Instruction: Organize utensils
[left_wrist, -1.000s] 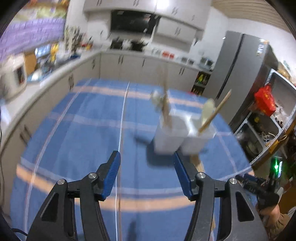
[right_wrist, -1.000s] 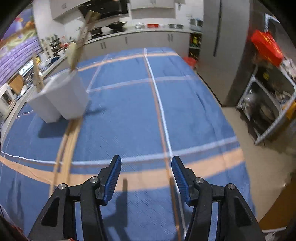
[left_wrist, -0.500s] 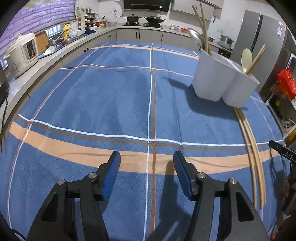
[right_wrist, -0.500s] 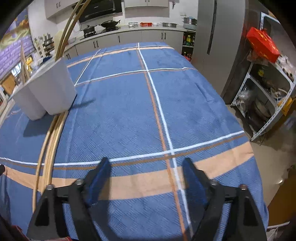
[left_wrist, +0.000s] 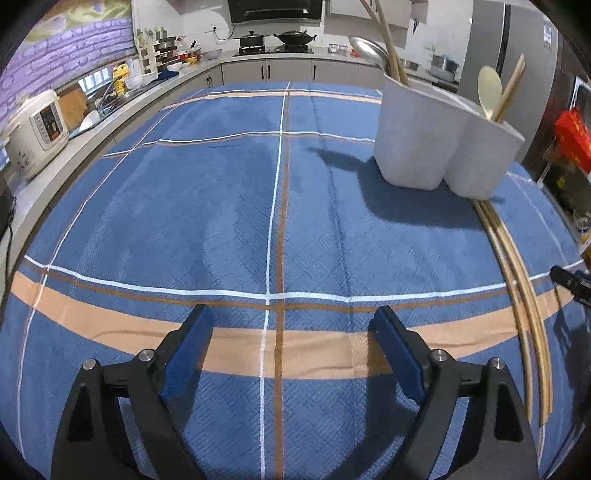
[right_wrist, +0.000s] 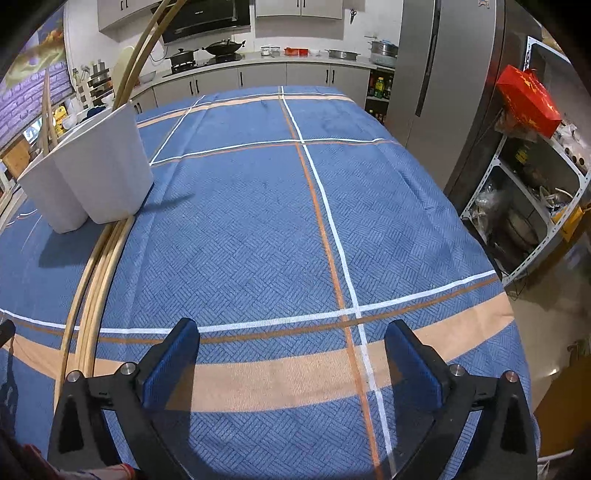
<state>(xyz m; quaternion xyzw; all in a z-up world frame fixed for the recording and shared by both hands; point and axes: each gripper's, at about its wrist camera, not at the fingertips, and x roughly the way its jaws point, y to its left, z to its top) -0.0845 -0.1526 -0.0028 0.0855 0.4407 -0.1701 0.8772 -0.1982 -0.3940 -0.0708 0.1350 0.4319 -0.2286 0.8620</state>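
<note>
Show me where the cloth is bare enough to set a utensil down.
Bare: the wide blue tablecloth left of the white holder, and the stretch right of the chopsticks toward the fridge-side edge. Crowded: only around the holder, where the chopsticks lie against its base.

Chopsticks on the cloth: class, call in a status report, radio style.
Left gripper and right gripper: jaws just opening, nothing between. Long chopsticks lie beside white holder, untouched. Path clear.

A blue plaid tablecloth (left_wrist: 207, 206) carries a white utensil holder (left_wrist: 436, 147) and long chopsticks (left_wrist: 517, 280).
</note>
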